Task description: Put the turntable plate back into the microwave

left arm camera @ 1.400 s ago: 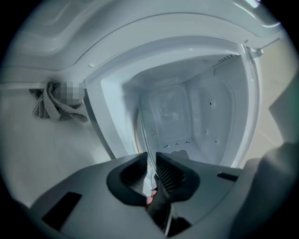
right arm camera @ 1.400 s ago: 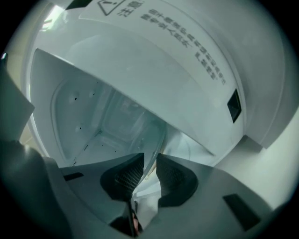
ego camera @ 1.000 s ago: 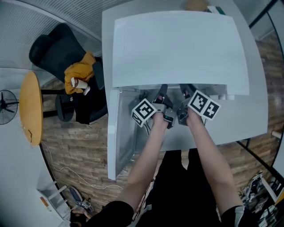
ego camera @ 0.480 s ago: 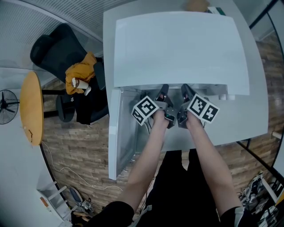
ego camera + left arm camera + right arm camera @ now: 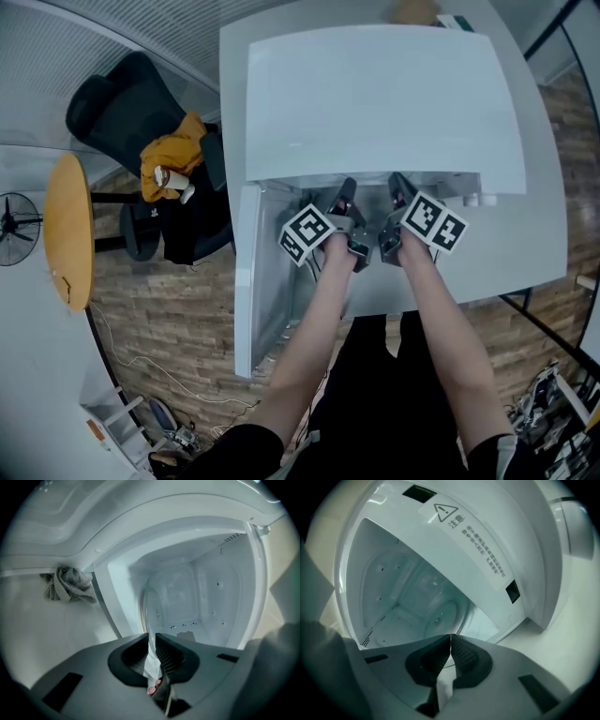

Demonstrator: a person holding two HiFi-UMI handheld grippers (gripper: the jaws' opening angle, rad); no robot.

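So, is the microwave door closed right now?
No, the door stands swung out to the left of the microwave, leaving its front open.

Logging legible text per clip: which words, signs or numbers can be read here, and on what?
"注意", next to a warning triangle with "!": on a label on the front frame of the microwave.
Smaller lines of print on that label: too small to read.
Nothing else legible in any view.
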